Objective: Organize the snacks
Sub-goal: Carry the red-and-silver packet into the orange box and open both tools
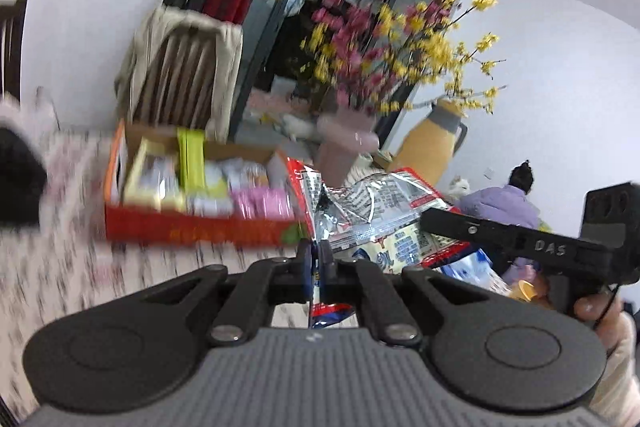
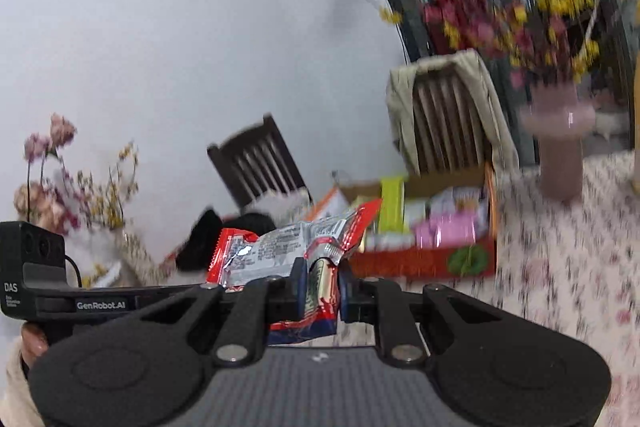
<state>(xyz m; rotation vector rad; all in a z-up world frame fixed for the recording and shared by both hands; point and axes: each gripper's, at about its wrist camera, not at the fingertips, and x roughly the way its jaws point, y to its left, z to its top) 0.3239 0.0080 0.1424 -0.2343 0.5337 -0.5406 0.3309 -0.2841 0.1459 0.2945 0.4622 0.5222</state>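
A crinkled red and silver snack bag (image 1: 380, 203) hangs in the air between both grippers, above the flowered tablecloth (image 1: 60, 267). My left gripper (image 1: 316, 267) is shut on the bag's lower edge. The right gripper (image 1: 432, 219) reaches in from the right side of that view, a hand on its handle. In the right wrist view, my right gripper (image 2: 322, 283) is shut on a folded end of the same bag (image 2: 280, 247). Behind the bag stands an open red cardboard box (image 1: 192, 231) (image 2: 400, 263) filled with several small snack packs.
A pink vase (image 1: 344, 147) (image 2: 560, 163) of yellow and pink flowers stands beside the box. A yellow thermos (image 1: 432, 143) is behind it. A chair draped in beige cloth (image 1: 180, 75) and a dark chair (image 2: 256, 163) line the table's far side. A person in a purple jacket (image 1: 504, 203) sits beyond.
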